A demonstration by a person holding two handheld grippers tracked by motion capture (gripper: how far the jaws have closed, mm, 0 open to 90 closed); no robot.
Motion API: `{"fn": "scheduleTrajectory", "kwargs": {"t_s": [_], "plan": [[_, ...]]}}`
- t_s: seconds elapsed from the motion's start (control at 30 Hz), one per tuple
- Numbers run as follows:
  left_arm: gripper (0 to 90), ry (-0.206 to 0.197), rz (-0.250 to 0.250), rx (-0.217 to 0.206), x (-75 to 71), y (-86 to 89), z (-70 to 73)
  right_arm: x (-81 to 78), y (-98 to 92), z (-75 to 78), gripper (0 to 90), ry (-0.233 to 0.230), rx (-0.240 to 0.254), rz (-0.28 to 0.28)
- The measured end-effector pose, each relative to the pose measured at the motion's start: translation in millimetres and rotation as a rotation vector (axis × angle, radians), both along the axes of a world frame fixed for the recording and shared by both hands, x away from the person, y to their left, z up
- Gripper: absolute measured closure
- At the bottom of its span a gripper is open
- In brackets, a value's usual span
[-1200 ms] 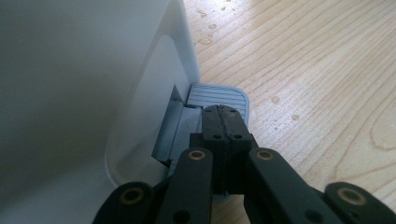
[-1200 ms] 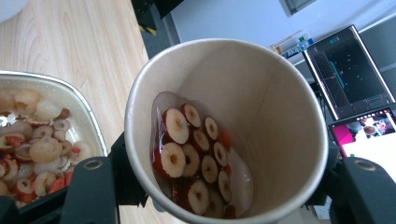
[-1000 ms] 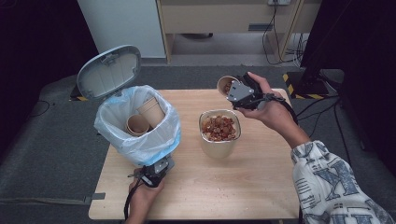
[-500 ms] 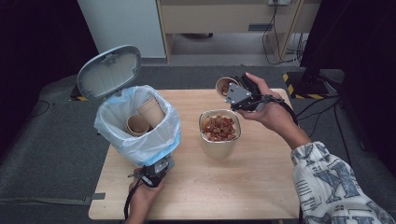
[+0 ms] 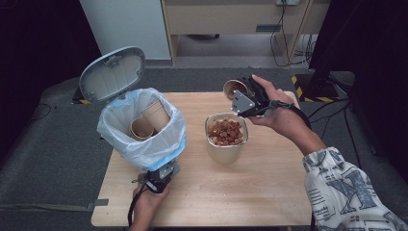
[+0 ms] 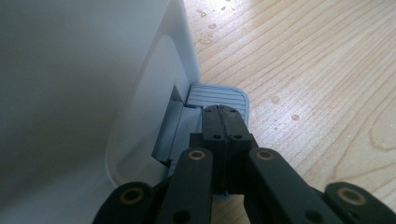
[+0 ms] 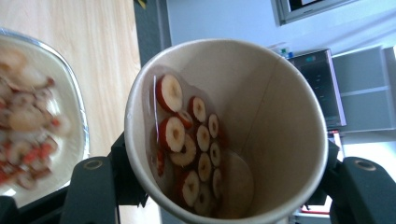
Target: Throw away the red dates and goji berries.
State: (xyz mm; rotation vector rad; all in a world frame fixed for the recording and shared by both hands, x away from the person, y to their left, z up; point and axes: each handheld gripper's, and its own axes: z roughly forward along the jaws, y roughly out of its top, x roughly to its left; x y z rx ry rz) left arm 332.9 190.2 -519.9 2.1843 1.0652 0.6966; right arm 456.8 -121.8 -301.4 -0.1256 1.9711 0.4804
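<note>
A white pedal bin (image 5: 144, 144) with a plastic liner stands at the table's left, its grey lid (image 5: 113, 74) raised. Two paper cups (image 5: 155, 114) lie inside it. My left gripper (image 5: 163, 174) is at the bin's foot. Its jaws are shut, and their tips (image 6: 223, 112) rest on the grey ribbed pedal (image 6: 217, 95). My right gripper (image 5: 243, 98) is shut on a tilted paper cup (image 5: 234, 88) above the table's far side. The cup (image 7: 261, 93) holds wet red-rimmed fruit slices (image 7: 187, 140). A tub of dried fruit (image 5: 226, 139) stands just in front of it.
Water drops lie on the wooden table (image 6: 303, 70) beside the pedal. The tub's rim (image 7: 84, 126) sits close to the left of the held cup. Beyond the table are a dark floor, cables (image 5: 288, 33) and a wooden cabinet (image 5: 231, 14).
The right hand has shifted slightly with the cup still in the gripper. The left gripper stays on the pedal and the lid stays up.
</note>
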Motion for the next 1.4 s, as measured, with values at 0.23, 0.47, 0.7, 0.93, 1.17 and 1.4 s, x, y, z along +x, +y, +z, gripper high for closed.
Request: {"fn": "scheduleTrajectory", "kwargs": {"t_s": [0.23,0.47,0.7,0.93,1.17,1.4], "plan": [[89.0,-0.003,-0.003,0.006,0.4,0.4,0.3,-1.0,-0.6,-1.4,35.0,-0.029,-0.061,-0.011],[89.0,0.006,0.018,-0.016,-1.1,-1.2,-0.6,-1.6,-2.5,-0.7,35.0,-0.048,-0.08,-0.013],[89.0,0.006,0.016,-0.013,-1.0,-1.1,-0.5,-2.4,-4.2,0.6,35.0,-0.04,-0.074,-0.018],[89.0,0.006,0.015,-0.013,-0.9,-1.1,-0.4,-2.3,-5.3,0.4,35.0,-0.039,-0.069,-0.018],[89.0,0.006,0.015,-0.011,-0.9,-1.2,-0.4,-2.9,-6.9,1.9,35.0,-0.037,-0.055,-0.018],[89.0,0.005,0.009,-0.007,-0.6,-1.0,-0.2,-2.4,-8.0,2.3,35.0,-0.035,-0.059,-0.019]]}}
